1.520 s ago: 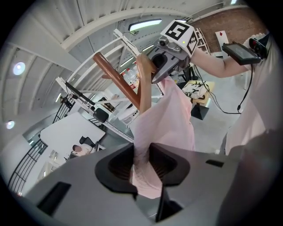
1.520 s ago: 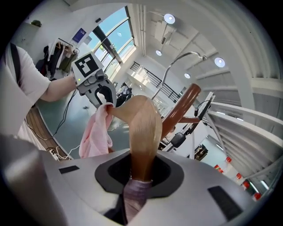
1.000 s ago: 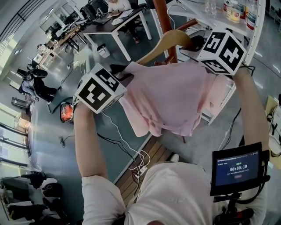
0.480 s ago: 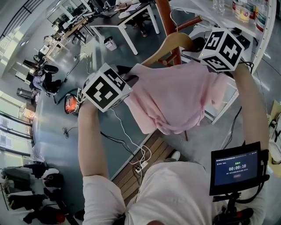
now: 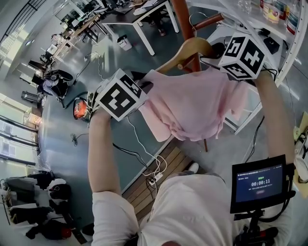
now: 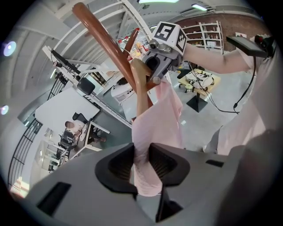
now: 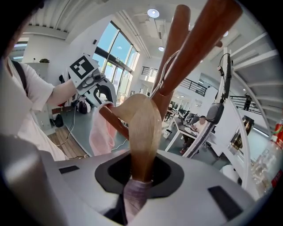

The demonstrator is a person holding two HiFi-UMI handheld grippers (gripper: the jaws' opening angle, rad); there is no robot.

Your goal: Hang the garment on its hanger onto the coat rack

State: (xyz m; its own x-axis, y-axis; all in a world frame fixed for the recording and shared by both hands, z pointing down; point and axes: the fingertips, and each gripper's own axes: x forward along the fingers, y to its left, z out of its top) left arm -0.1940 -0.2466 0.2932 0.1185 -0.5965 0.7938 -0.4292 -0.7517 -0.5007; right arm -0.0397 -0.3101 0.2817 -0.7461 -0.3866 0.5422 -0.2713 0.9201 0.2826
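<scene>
Pale pink garment [image 5: 192, 105], tan wooden hanger [image 5: 190, 48], glossy reddish-brown coat rack [image 5: 182, 14].

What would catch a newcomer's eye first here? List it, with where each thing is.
A pink garment draped on a wooden hanger fills the middle of the head view, held in the air. The left gripper is shut on its cloth-covered left end, the right gripper on the hanger's other arm. Close behind rises the reddish-brown coat rack.
</scene>
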